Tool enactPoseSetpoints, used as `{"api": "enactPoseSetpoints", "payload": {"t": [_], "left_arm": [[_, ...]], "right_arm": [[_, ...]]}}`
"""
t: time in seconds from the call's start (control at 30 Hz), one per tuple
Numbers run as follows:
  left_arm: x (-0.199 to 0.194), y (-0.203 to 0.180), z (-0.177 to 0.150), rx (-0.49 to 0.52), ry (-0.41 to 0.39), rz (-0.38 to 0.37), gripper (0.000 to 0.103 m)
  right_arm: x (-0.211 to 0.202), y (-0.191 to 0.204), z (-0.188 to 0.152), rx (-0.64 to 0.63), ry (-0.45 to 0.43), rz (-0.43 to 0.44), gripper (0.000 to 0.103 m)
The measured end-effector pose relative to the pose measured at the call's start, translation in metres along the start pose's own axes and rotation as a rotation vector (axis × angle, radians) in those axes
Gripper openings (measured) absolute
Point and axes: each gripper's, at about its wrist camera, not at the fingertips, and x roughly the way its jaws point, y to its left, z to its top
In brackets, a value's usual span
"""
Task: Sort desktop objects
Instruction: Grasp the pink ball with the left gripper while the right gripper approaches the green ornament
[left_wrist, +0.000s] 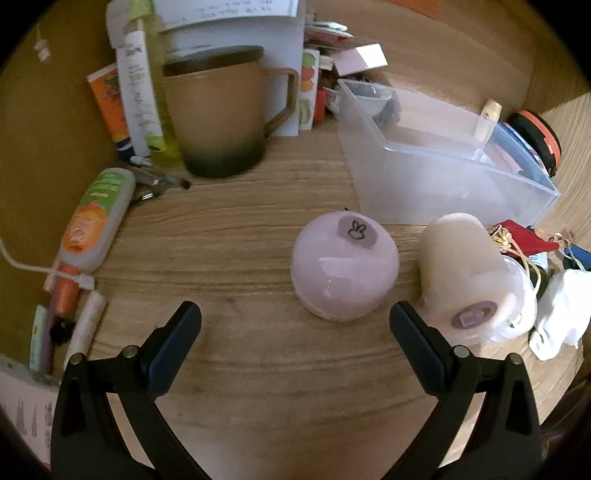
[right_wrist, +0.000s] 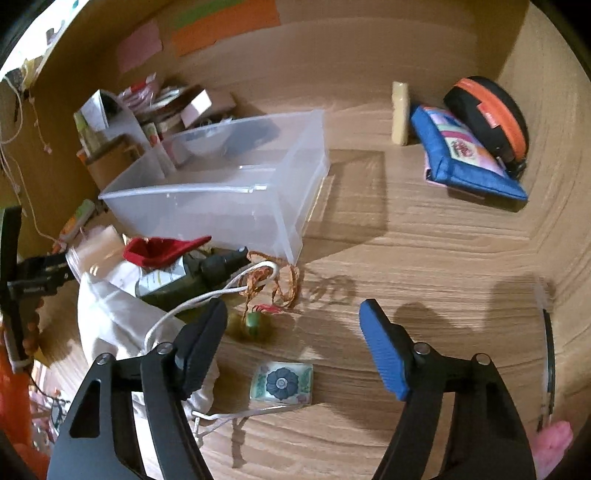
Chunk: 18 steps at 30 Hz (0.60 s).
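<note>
My left gripper (left_wrist: 295, 317) is open and empty above the wooden desk. A pink round case with a rabbit sticker (left_wrist: 344, 266) lies just ahead between its fingers, toward the right one. A cream cylinder-shaped object (left_wrist: 467, 277) lies right of it. A clear plastic bin (left_wrist: 443, 162) stands behind them; it also shows in the right wrist view (right_wrist: 229, 184). My right gripper (right_wrist: 293, 321) is open and empty over a small flower-patterned tile (right_wrist: 282, 382). A tangle of cords, a red cloth (right_wrist: 162, 251) and a white bag (right_wrist: 118, 317) lie at its left.
A brown mug (left_wrist: 221, 110), tubes (left_wrist: 96, 221) and papers crowd the left and back. A blue pouch (right_wrist: 465, 158), an orange-black round case (right_wrist: 491, 114) and a yellow block (right_wrist: 400, 112) sit at the back right. A wooden wall bounds the back and right.
</note>
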Motion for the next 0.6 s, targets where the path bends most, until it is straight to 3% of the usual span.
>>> {"api": "enactPoseSetpoints", "payload": {"t": [0.1,0.27,0.6], "left_arm": [[0.004,-0.002,0.007,0.014,0.010,0.007,0.103],[0.009,-0.004,0.017,0.033,0.028,0.005,0.103],[0.025,-0.007,0.025,0.037,0.054,0.025,0.103]], "right_arm": [[0.006,0.004,0.001,-0.039,0.025,-0.003,0.059],[0.016,0.010,0.003,-0.084,0.064,0.007,0.054],[0.014,0.028,0.004,-0.193,0.057,-0.016,0.039]]}}
